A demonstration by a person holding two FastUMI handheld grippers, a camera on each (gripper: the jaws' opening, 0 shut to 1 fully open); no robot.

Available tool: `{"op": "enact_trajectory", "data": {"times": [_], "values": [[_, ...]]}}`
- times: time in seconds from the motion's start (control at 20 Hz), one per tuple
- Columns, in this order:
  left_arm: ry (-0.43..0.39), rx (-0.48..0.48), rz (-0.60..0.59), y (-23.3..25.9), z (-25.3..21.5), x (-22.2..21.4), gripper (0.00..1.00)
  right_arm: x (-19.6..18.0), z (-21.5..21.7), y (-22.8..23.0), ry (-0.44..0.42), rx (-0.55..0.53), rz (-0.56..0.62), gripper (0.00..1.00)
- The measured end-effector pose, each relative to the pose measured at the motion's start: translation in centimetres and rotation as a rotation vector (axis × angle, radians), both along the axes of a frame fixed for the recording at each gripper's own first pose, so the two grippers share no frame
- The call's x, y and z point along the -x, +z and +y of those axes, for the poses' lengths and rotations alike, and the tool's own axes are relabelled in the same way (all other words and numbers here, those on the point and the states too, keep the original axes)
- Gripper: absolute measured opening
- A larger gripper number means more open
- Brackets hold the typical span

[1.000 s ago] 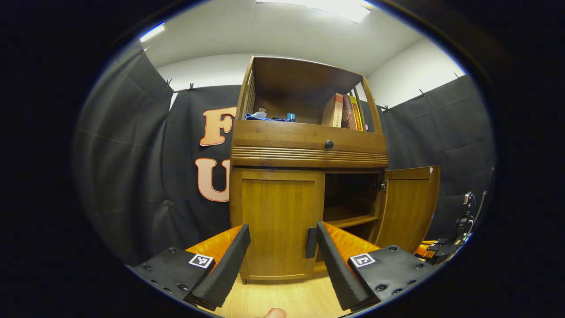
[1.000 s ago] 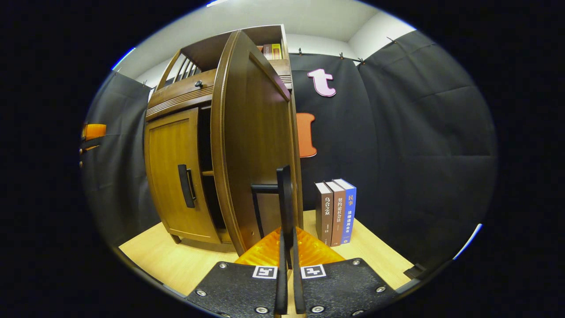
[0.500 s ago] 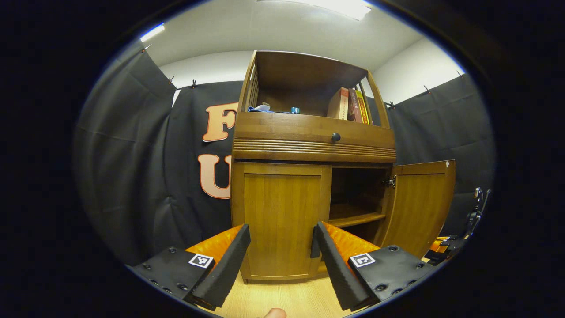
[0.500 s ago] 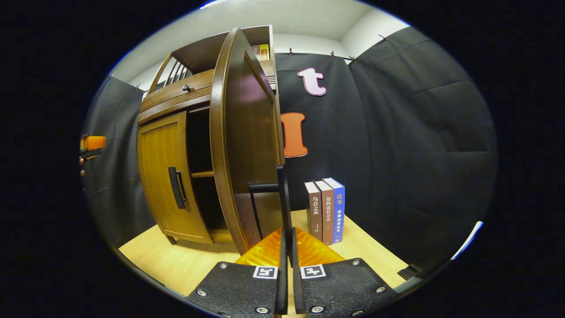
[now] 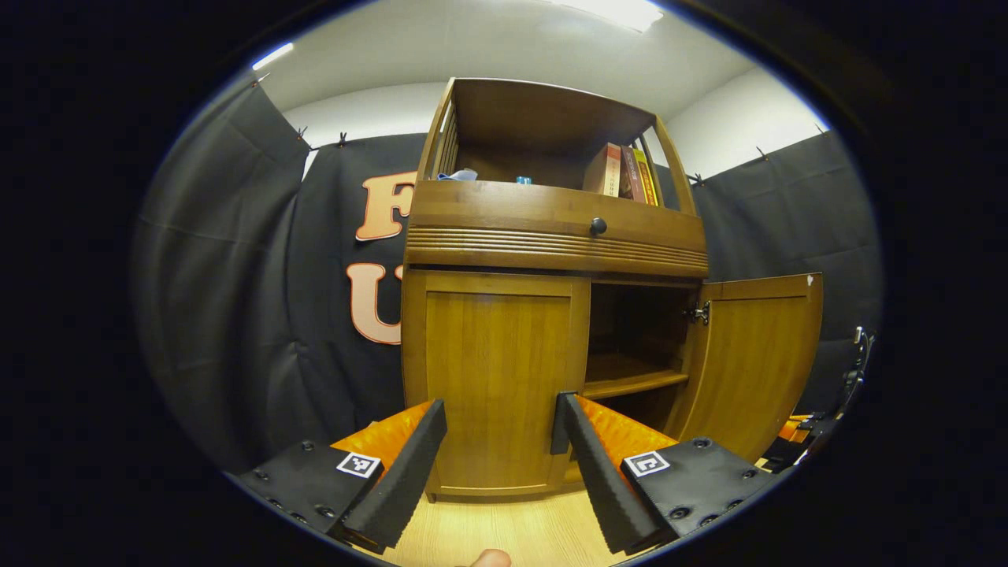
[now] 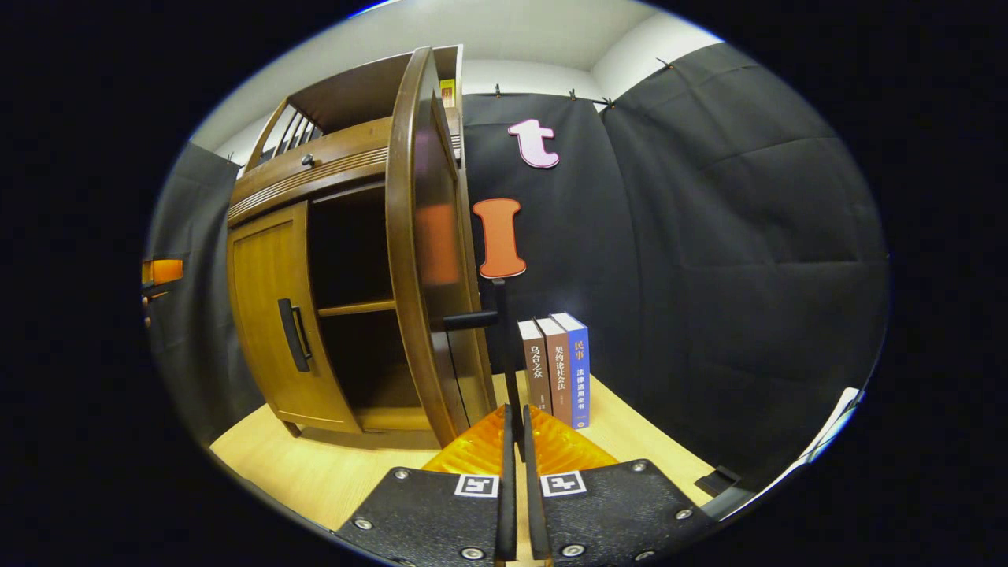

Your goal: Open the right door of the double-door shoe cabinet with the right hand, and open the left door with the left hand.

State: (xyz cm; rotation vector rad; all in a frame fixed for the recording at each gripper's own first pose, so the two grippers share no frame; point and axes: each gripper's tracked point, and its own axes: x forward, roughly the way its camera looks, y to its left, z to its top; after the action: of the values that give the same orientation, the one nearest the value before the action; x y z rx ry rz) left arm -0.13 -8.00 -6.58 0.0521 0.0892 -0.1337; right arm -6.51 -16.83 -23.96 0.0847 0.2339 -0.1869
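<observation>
Ahead of both grippers: I see the cabinet (image 5: 551,236) standing on a pale wood floor (image 6: 331,465) in front of the black cloth wall.
Right door: the right door (image 6: 421,244) stands swung well out from the cabinet; in the left gripper view it (image 5: 756,354) hangs off its hinge at the cabinet's right side.
Right handle: the right handle (image 6: 504,346) is a dark vertical bar on the outer face of that door, and its lower end runs down between my right fingers.
Right gripper: my right gripper (image 6: 516,441) has its fingers drawn in narrow with the bar between them, pressing on it from both sides.
Left door: the left door (image 5: 496,378) sits flush and closed; its left handle (image 6: 293,335) is a dark bar near the door's inner edge.
Left gripper: my left gripper (image 5: 500,441) is spread wide and holds nothing, in front of the closed door; its right finger overlaps the handle in view, and I cannot tell whether they touch.
Inside: a shelf (image 5: 630,382) shows in the opened half.
Top shelf: books (image 5: 626,169) lean at the right.
Floor by the wall: three books (image 6: 555,370) stand upright, just beside the open door.
</observation>
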Motion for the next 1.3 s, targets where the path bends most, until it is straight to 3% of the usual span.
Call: {"op": "enact_trajectory", "data": {"times": [0.3,0.5,0.55,0.6,0.7,0.75,0.85,0.9,0.95,1.0,1.05,1.1,1.2,1.25,1.3], "values": [[0.001,-0.006,-0.008,-1.1,-0.4,-1.3,0.96,1.1,-3.7,-0.2,-0.077,-0.003,0.002,0.04],[0.000,-0.007,0.007,-2.5,-1.2,-2.4,0.95,1.8,-3.7,-1.1,-0.069,-0.070,0.014,0.05],[-0.002,-0.006,0.013,-3.1,-1.4,-2.7,0.95,1.9,-3.9,-1.2,-0.076,-0.058,0.018,0.22],[-0.003,-0.008,0.021,-3.6,-1.6,-3.0,0.95,2.0,-3.8,-1.2,-0.077,-0.051,0.015,0.05],[-0.004,-0.014,0.036,-4.8,-2.0,-3.5,0.97,2.4,-3.1,-0.4,-0.073,-0.049,-0.001,0.07],[-0.005,-0.015,0.047,-5.5,-2.0,-3.9,0.97,2.6,-2.8,0.2,-0.073,-0.040,-0.015,0.23],[-0.009,-0.013,0.068,-6.9,-2.3,-4.4,0.97,3.3,-2.2,1.8,-0.076,-0.006,-0.043,0.23],[-0.008,-0.015,0.073,-7.4,-2.3,-4.7,0.95,3.6,-1.6,2.6,-0.073,0.009,-0.056,0.10],[-0.005,-0.020,0.075,-7.9,-2.4,-4.9,0.97,3.6,-1.2,3.0,-0.067,0.022,-0.067,0.11],[-0.003,-0.024,0.072,-8.2,-2.5,-5.2,0.95,3.8,-0.5,3.7,-0.059,0.030,-0.077,0.00],[0.000,-0.026,0.068,-8.5,-2.6,-5.4,0.95,4.1,0.1,4.5,-0.052,0.039,-0.088,0.12],[0.000,-0.026,0.066,-8.8,-2.7,-5.6,0.95,4.2,0.7,5.0,-0.046,0.050,-0.097,0.04],[-0.003,-0.020,0.065,-9.3,-3.1,-6.3,0.95,4.4,1.8,6.0,-0.035,0.066,-0.111,0.31],[-0.006,-0.017,0.067,-9.7,-3.3,-6.6,0.95,4.5,2.3,6.3,-0.027,0.069,-0.114,0.35],[-0.007,-0.015,0.071,-10.2,-3.5,-6.9,0.95,4.3,2.9,6.6,-0.018,0.068,-0.115,0.27]]}}
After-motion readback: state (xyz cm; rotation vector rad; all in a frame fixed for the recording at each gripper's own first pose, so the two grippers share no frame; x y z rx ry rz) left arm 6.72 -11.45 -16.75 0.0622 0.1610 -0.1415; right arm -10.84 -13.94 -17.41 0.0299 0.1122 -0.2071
